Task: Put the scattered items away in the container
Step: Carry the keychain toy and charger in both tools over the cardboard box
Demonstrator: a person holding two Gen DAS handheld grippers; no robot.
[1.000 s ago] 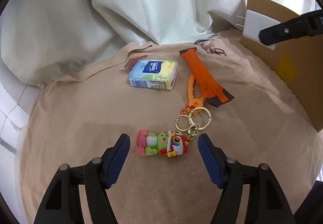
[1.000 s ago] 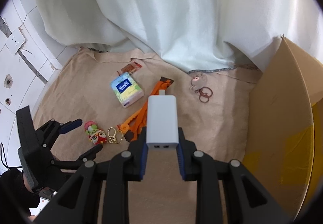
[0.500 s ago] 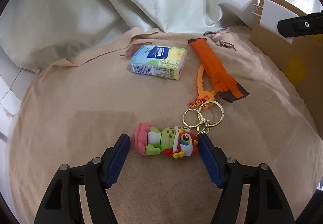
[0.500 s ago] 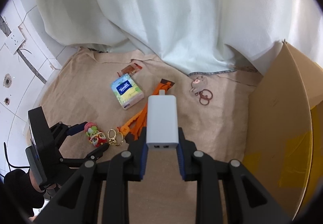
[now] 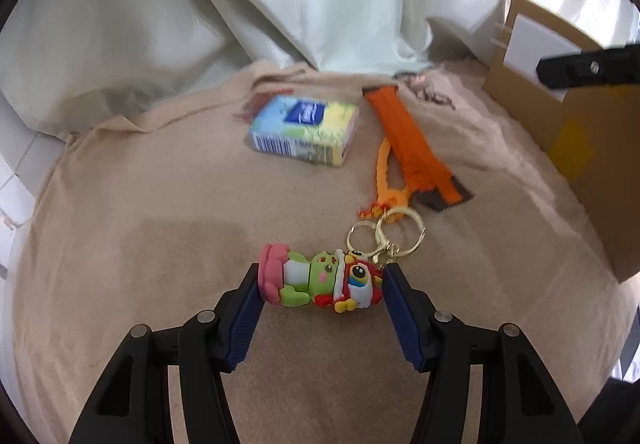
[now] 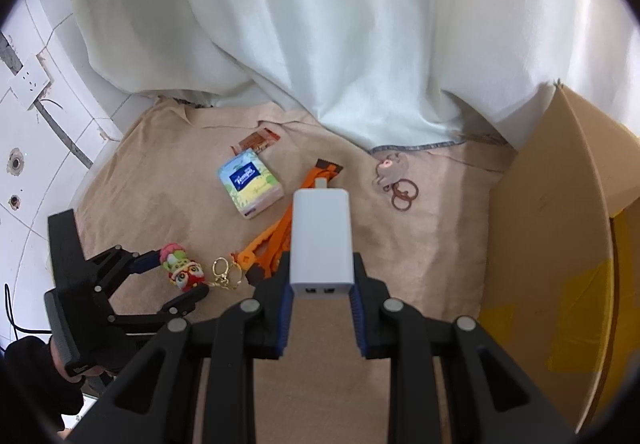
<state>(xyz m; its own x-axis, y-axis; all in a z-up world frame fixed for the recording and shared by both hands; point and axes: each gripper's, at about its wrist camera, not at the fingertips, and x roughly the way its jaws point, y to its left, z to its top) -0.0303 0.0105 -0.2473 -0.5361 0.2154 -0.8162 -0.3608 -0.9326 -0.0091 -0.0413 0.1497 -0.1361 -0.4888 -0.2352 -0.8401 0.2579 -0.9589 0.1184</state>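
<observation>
Bracketing the cartoon keychain figure (image 5: 320, 282) with my left gripper (image 5: 320, 296): blue pads at either end of it, touching or nearly so; whether they grip yet I cannot tell. The figure lies on its side on the tan cloth (image 5: 160, 244), gold rings (image 5: 384, 236) trailing off its head end.

My right gripper (image 6: 322, 292): clamped on a white charger block (image 6: 322, 240), held above the cloth, port end toward the camera, prong end pointing away.

Container: cardboard box (image 6: 560, 224), at the right edge of the cloth, tall flap up. Its inside is not visible from either camera, so I cannot count what is already in.

Progress, as I judge it: early to middle. One item in hand and not yet dropped, one being picked, the rest still loose.

Left on the cloth:
- tissue pack (image 5: 306, 133), blue and yellow, near the middle;
- orange wrapper bar (image 5: 416, 147), just beside the pack;
- orange strap keychain (image 5: 390, 183), partly under the bar, its end touching the gold rings;
- small brown sachet (image 6: 258, 139), behind the tissue pack;
- pink keychain with dark rings (image 6: 394, 179), near the curtain (image 6: 340, 43) and close to the box.

In the way: the gold rings may be tangled with the orange strap, so lifting the figure could drag it. The raised flap stands between the charger and the box's opening.
</observation>
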